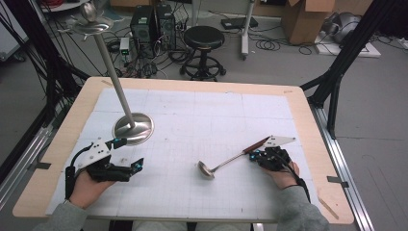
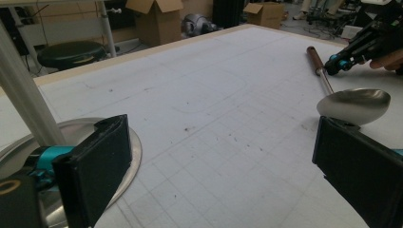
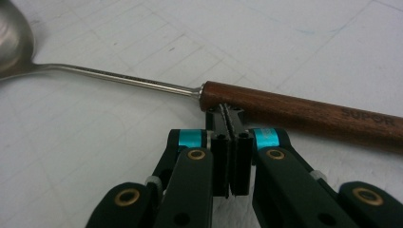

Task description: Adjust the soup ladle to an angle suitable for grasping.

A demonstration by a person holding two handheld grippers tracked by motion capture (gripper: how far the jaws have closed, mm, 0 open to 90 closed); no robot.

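A steel ladle [image 1: 231, 158] with a brown wooden handle [image 3: 304, 111] lies on the white mat, its bowl [image 2: 354, 105] pointing toward the table's middle. My right gripper [image 1: 253, 156] is shut with nothing between its jaws, and in the right gripper view its tips [image 3: 227, 111] rest against the near side of the handle, close to the metal shaft. My left gripper [image 1: 130, 154] rests open on the mat at the left with nothing between its pads [image 2: 223, 156]. It sits just in front of the round base [image 1: 133, 127] of a metal stand.
The stand's slanted pole [image 2: 23, 95] rises from the base to a shallow dish [image 1: 91, 24] high at the back left. The wooden table edge [image 1: 308, 125] frames the mat. Beyond the table stand a black stool [image 1: 204, 38], cardboard boxes, cables and black frame legs.
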